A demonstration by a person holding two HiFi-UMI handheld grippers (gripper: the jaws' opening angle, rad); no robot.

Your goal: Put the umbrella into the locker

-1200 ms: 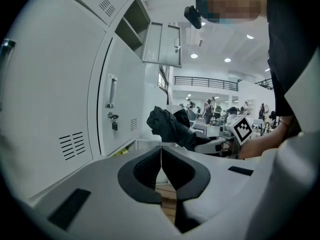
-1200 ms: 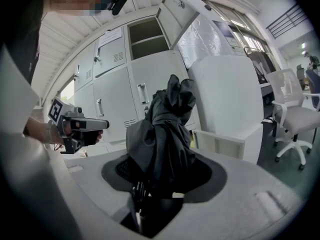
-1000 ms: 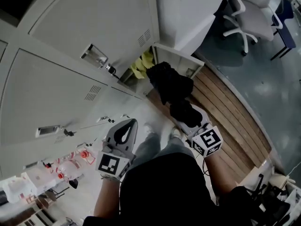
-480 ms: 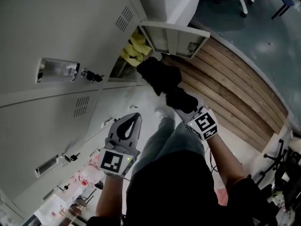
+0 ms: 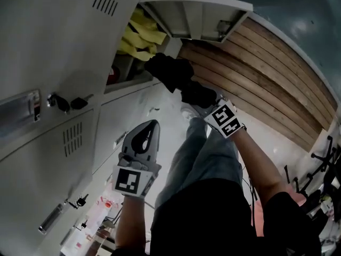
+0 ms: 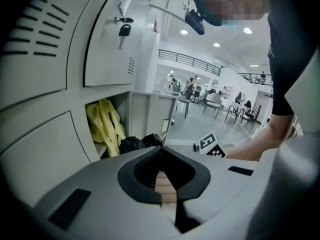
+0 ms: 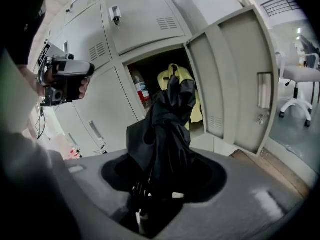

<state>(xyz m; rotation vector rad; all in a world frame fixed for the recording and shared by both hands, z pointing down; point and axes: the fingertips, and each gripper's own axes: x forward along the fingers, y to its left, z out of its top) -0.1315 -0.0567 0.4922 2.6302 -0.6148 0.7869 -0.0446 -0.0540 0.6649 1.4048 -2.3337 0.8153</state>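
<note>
A black folded umbrella [image 5: 169, 73] [image 7: 167, 129] sticks out of my right gripper [image 5: 198, 96] [image 7: 160, 184], which is shut on its lower end. Its tip is at the mouth of the open locker compartment [image 7: 150, 66], in front of a yellow garment [image 5: 139, 32] [image 7: 194, 96] hanging inside. A red bottle [image 7: 141, 89] stands at the compartment's left. The locker door [image 5: 197, 15] [image 7: 240, 84] is swung wide to the right. My left gripper [image 5: 149, 128] [image 6: 162, 184] hangs lower and to the left, jaws together, holding nothing. The left gripper view also catches the umbrella [image 6: 136, 144].
Closed grey locker doors [image 5: 48, 41] fill the left, one with a key [image 5: 69, 103] in its lock. A strip of wooden flooring [image 5: 266, 84] runs to the right of the open door. The person's legs [image 5: 205, 159] stand below. A white office chair [image 7: 300, 79] is behind the door.
Both grippers have sunk. The umbrella has come down with the right gripper, from above the open door's edge to level with the compartment's mouth and the yellow garment.
</note>
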